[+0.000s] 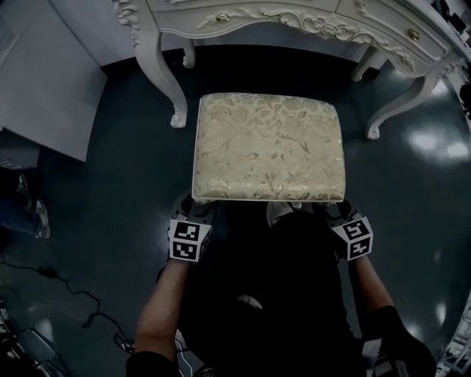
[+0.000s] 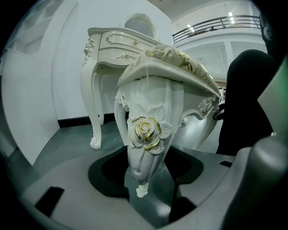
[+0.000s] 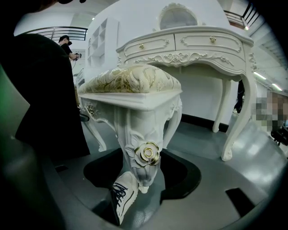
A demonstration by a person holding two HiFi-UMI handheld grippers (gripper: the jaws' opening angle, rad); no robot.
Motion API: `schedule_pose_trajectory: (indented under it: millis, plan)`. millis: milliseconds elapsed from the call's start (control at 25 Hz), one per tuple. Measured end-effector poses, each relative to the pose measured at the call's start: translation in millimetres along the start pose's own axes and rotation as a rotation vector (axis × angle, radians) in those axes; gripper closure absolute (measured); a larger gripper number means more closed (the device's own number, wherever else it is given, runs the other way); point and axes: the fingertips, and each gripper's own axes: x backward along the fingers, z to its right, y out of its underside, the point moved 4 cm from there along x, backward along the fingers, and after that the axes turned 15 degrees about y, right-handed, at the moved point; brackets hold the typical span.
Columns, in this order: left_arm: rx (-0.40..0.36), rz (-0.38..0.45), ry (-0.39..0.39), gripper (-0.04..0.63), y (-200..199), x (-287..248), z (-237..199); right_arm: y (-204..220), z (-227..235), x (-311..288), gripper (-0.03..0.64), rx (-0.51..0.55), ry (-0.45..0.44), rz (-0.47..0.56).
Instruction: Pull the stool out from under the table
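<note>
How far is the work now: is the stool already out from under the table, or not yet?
Mostly done, it seems. Done: the stool stands in front of the dressing table, its seat clear of the tabletop. In hand: left tool and right tool each have a stool leg between the jaws; whether they press is unclear. Left: probably only letting go.

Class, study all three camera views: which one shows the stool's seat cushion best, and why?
The head view: it looks down on the whole seat cushion, floral fabric and all four edges. The right gripper view shows it side-on above the stool leg; the left gripper view catches only a sliver from below.
</note>
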Motion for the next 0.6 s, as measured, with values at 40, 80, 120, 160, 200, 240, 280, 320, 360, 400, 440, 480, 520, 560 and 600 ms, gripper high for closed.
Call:
schedule_pose_trajectory:
  millis: [40,80,120,160,200,240,280,320,360,400,440,480,520,560,600]
  plan:
    - [-0.002,-0.002,0.000,0.341,0.7,3.9,0.8,-0.3,0.8,1.2,0.337,0.003,-0.005,-0.003]
    - [-0.009,0.000,-0.002,0.341,-0.1,8.7,1.5,-1.5,2.0,2.5,0.337,0.006,-0.011,-0.003]
    - [-0.021,0.005,-0.001,0.344,-1.9,14.0,2.2,-3.4,3.6,4.1,0.337,0.008,-0.017,0.000]
    - [-0.038,0.011,0.005,0.348,-3.7,19.2,3.3,-5.2,5.3,6.0,0.342,0.012,-0.024,0.003]
    - [-0.058,0.015,0.014,0.365,-5.2,24.7,5.0,-6.2,6.4,8.1,0.351,0.019,-0.031,0.001]
    - [-0.076,0.017,0.023,0.376,-6.2,30.9,7.2,-6.0,7.1,10.7,0.357,0.026,-0.041,-0.007]
    - [-0.090,0.016,0.030,0.390,-6.8,37.8,9.4,-5.4,7.8,13.4,0.365,0.031,-0.052,-0.019]
    - [-0.096,0.016,0.034,0.427,-7.4,45.2,11.5,-5.0,9.1,16.0,0.374,0.035,-0.065,-0.035]
    - [-0.092,0.019,0.033,0.462,-8.4,52.6,13.0,-5.3,11.0,18.2,0.385,0.041,-0.076,-0.053]
    - [-0.078,0.028,0.022,0.507,-10.3,60.0,12.9,-6.1,13.4,19.6,0.400,0.051,-0.084,-0.074]
    - [-0.057,0.039,0.005,0.586,-13.4,67.3,11.4,-7.2,15.8,20.0,0.408,0.063,-0.088,-0.098]
    - [-0.036,0.049,-0.014,0.588,-17.7,74.4,9.4,-8.5,17.6,20.0,0.415,0.074,-0.092,-0.129]
    - [-0.027,0.053,-0.031,0.588,-23.1,81.4,7.8,-9.9,18.8,20.6,0.430,0.084,-0.092,-0.162]
    - [-0.028,0.049,-0.047,0.588,-29.4,87.9,7.4,-12.0,20.1,22.7,0.444,0.089,-0.087,-0.195]
    - [-0.031,0.041,-0.058,0.588,-36.0,93.8,8.8,-15.5,22.6,26.9,0.478,0.087,-0.079,-0.223]
